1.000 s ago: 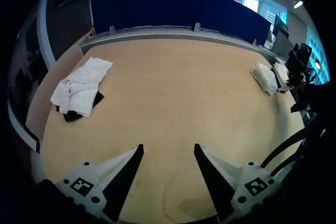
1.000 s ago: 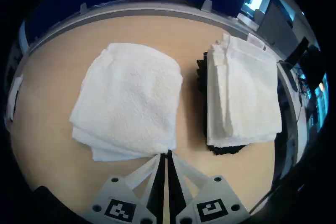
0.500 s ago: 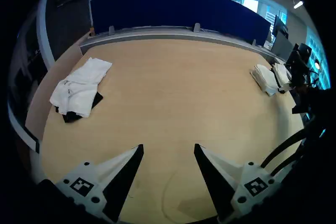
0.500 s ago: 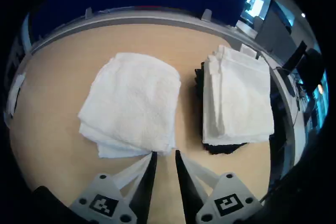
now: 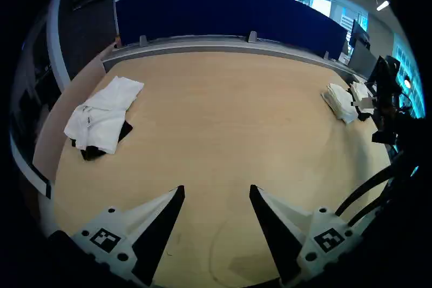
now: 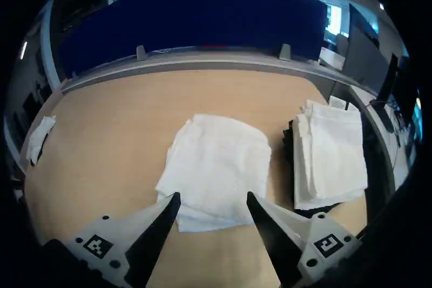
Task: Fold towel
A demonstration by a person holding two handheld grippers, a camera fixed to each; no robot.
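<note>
In the right gripper view a folded white towel [image 6: 216, 169] lies flat on the wooden table [image 6: 119, 126], just ahead of my right gripper [image 6: 212, 201], which stands open with nothing between its fingers. In the left gripper view the same folded towel [image 5: 338, 100] is far off at the right, and my left gripper [image 5: 216, 193] hangs open over bare table [image 5: 227, 120]. A loose heap of white towels [image 5: 102, 115] lies on something black at the far left.
A stack of folded white towels [image 6: 329, 158] on a black base sits right of the folded towel, near the table's right edge. A blue partition [image 5: 227, 12] and a grey rail close the table's far side. The loose white heap [image 6: 39, 136] shows at the left edge.
My right gripper has opened, let go of the folded towel's near edge and drawn back and up from it. The left gripper has hardly moved.
</note>
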